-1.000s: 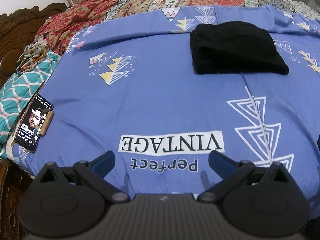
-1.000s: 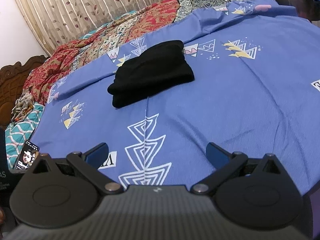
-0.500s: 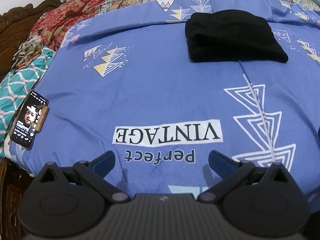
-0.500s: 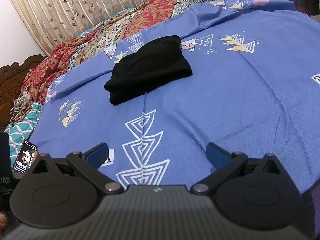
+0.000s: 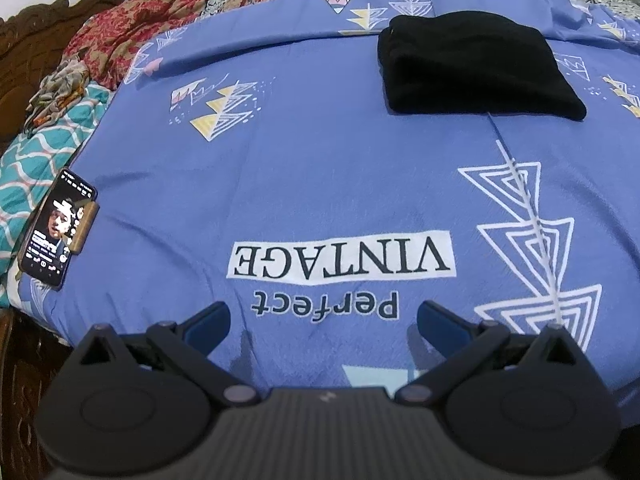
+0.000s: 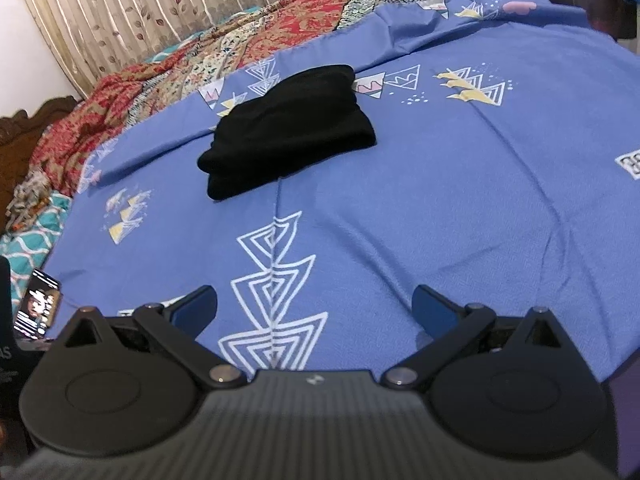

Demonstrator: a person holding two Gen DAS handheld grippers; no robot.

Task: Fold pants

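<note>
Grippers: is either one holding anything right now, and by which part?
Nothing is held. The left gripper and right gripper are both open and empty; the folded black pants lie apart on the blue bedsheet.

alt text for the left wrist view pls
Folded black pants lie far back on a blue printed bedsheet. The left gripper hovers near the front edge, jaws open and empty; a lit phone rests at the sheet's left edge.

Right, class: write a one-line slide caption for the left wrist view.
Open left gripper hovers over the blue sheet, folded black pants beyond, a phone at the left edge.
</note>
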